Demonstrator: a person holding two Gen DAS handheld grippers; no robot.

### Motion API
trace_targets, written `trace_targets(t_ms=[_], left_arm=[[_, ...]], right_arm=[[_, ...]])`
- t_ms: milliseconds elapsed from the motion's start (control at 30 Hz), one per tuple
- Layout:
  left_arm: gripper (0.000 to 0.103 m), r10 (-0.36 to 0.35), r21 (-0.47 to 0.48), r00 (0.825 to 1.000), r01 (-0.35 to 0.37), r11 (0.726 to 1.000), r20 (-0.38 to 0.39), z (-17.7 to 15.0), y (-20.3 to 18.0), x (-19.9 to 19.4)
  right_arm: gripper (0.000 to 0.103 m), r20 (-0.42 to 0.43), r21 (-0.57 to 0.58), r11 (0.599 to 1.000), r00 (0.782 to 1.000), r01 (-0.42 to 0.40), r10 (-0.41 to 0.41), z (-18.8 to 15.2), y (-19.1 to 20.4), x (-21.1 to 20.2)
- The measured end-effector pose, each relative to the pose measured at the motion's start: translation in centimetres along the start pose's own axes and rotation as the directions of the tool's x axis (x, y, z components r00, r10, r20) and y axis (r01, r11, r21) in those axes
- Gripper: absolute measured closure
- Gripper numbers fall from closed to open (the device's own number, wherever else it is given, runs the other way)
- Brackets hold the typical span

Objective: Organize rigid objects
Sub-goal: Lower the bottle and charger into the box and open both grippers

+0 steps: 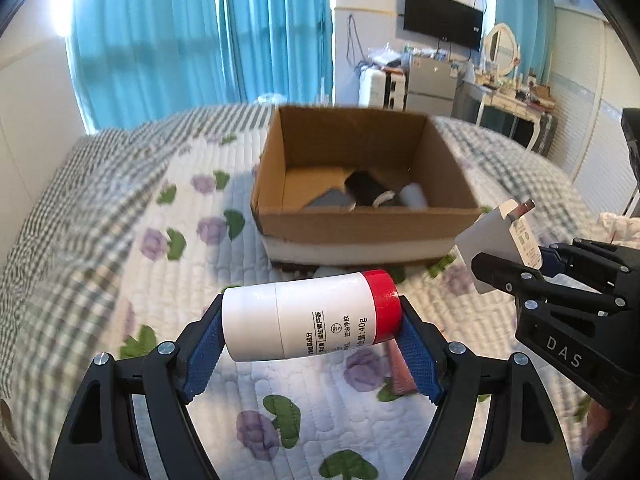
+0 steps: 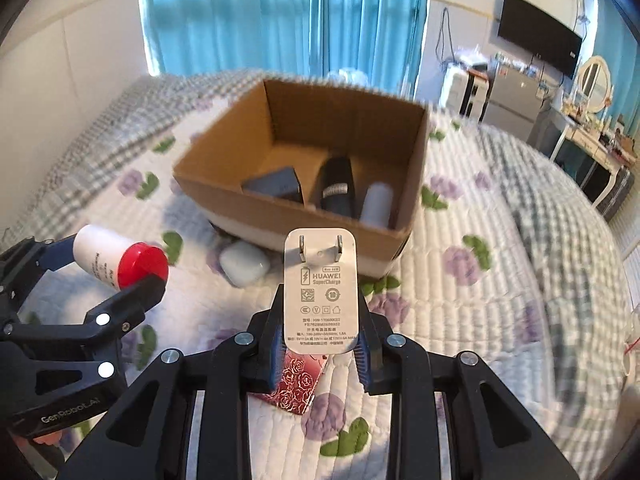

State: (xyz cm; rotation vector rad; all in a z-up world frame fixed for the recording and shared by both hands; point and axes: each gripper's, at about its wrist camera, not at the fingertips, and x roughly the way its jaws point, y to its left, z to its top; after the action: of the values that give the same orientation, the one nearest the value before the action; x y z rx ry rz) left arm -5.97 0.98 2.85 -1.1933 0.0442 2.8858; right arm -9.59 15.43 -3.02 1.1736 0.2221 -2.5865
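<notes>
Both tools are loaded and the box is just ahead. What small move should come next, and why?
Probably carry the right tool forward over the cardboard box rim. It grips the white charger upright, prongs up, short of the box. The left tool holds the red-capped bottle sideways, also short of the box.

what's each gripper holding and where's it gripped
Left gripper clamps the red-capped white tube end to end. Right gripper pinches the white charger by its lower side edges.

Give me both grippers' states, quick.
Left gripper: closed on the white tube with red cap, gripped end to end.
Right gripper: closed on the white charger, prongs pointing up.
</notes>
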Motion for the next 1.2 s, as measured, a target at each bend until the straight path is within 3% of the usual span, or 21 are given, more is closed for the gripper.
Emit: trace_targets(t_ms=[300,533,800,1000,1200], left_arm=[[0.023,0.012,0.023,0.994,-0.015,1.000,0.109,5.4,0.0,-3.8],[0.023,-0.002,0.035,0.989,-0.004,0.999,0.151,10.8,0.5,-1.4],[0.023,-0.011,0.067,0.989,0.001,0.998,0.145,14.0,0.0,5.4],[0.023,-0.014,0.081,0.995,0.005,0.997,0.104,14.6,-0.1,10.7],[0.023,-0.025,0.087,0.997,0.019,0.996,0.071,14.0,0.0,13.5]], right_arm=[[0.076,0.131,-0.017,1.000,0.991,-0.002,0.004,4.2,-0.5,-6.2],[0.076,0.194,0.008,1.000,0.981,-0.014,0.013,9.6,-2.3,-6.3],[0.076,0.106,0.057,0.998,0.994,-0.007,0.000,14.5,-5.1,3.1],[0.076,0.019,0.065,0.998,1.000,0.002,-0.003,14.7,-6.3,10.8],[0.076,-0.004,0.057,0.998,1.000,-0.006,0.006,13.9,-6.9,14.5]])
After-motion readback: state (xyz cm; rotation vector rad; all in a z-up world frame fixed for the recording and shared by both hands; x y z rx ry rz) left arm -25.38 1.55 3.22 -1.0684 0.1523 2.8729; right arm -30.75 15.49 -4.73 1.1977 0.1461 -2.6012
